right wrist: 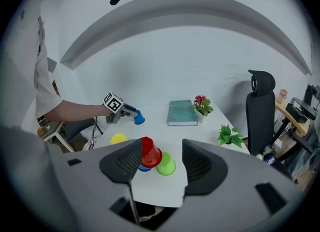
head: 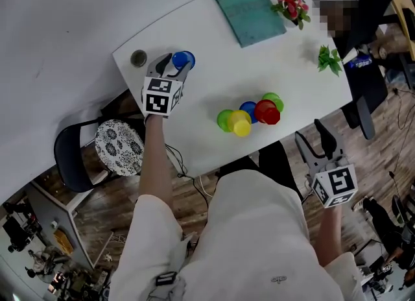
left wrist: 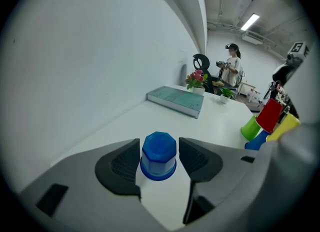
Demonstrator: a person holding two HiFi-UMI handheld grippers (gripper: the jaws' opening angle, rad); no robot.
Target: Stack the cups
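Note:
An upside-down blue cup [left wrist: 159, 156] stands on the white table [head: 214, 66] near its far left corner. My left gripper [head: 176, 65] is down around it, open, with one pad on each side and a thin gap at the right pad. Toward the front edge sits a cluster of cups: green [head: 225, 120], yellow [head: 240, 123], blue [head: 249, 109], a tilted red one [head: 267, 112] and a second green [head: 273, 101]. My right gripper [head: 311, 136] hovers off the table's front right, open and empty, pointing at the red cup [right wrist: 150, 153].
A teal book [head: 247, 9], a flower pot [head: 293, 6] and a small green plant [head: 329, 58] stand at the far right of the table. A round dark object [head: 138, 58] lies at the left corner. Beside the table stand a cushioned chair [head: 118, 145] and a black office chair [head: 363, 92].

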